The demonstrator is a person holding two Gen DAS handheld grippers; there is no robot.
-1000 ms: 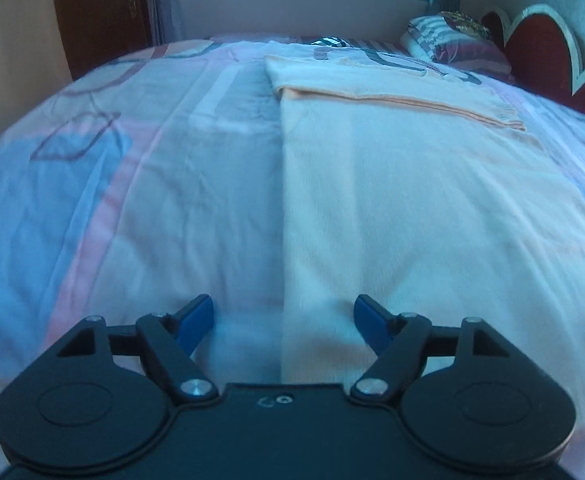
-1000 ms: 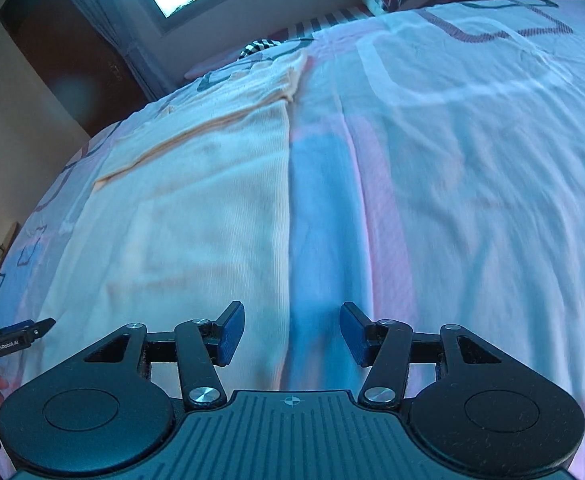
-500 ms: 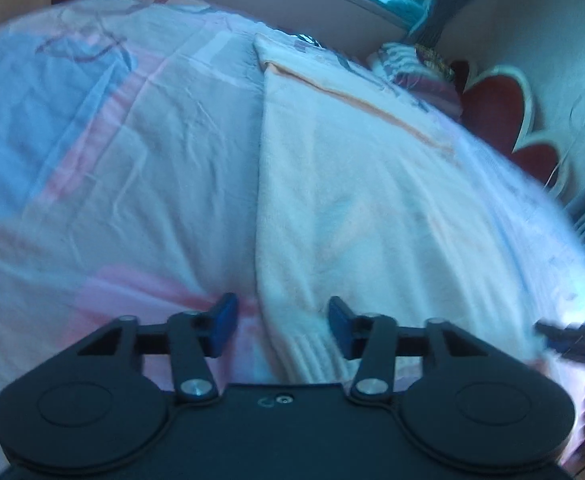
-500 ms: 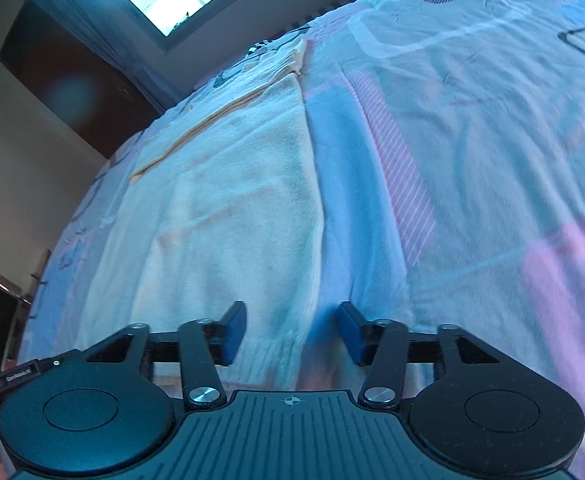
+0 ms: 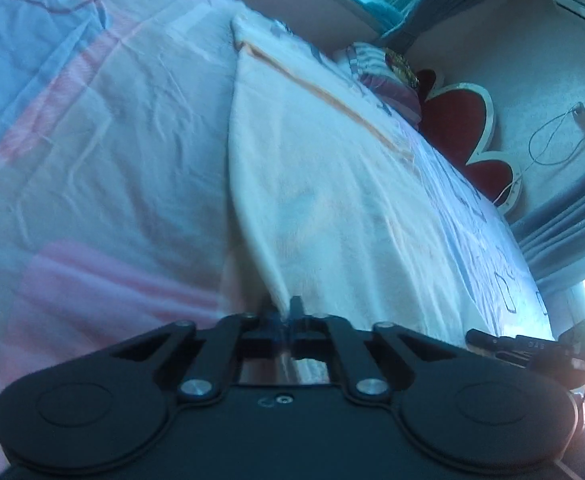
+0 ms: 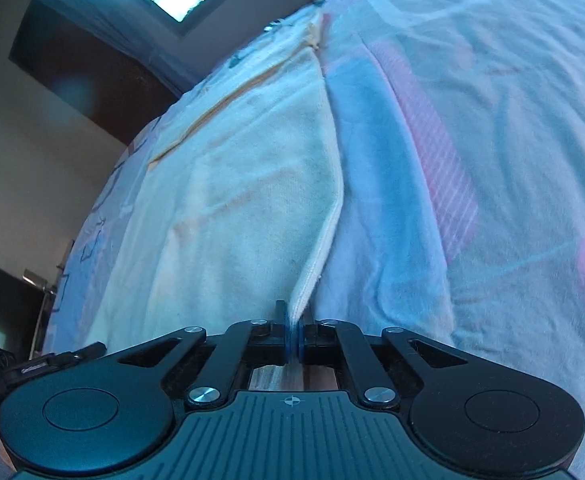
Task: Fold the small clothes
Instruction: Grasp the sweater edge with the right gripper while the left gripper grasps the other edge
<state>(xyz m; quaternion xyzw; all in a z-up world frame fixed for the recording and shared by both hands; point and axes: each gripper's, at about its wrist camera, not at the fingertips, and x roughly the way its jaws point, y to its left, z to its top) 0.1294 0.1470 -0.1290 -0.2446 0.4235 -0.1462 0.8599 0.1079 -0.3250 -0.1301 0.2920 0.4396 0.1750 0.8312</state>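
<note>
Since the cream cloth (image 5: 332,184) spread on the bed (image 5: 92,152) looks soft, light and limp, both grippers (image 5: 290,314) (image 6: 292,322), clamped on its near corners, seem well placed.

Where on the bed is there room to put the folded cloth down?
The bare bedsheet left of the cream cloth is free, seen from the left wrist. The right wrist view shows another wide bare stretch of sheet on the cloth's other side. It is crowded near the pillow and headboard, and where the left gripper and right gripper pinch the cloth's near corners.
</note>
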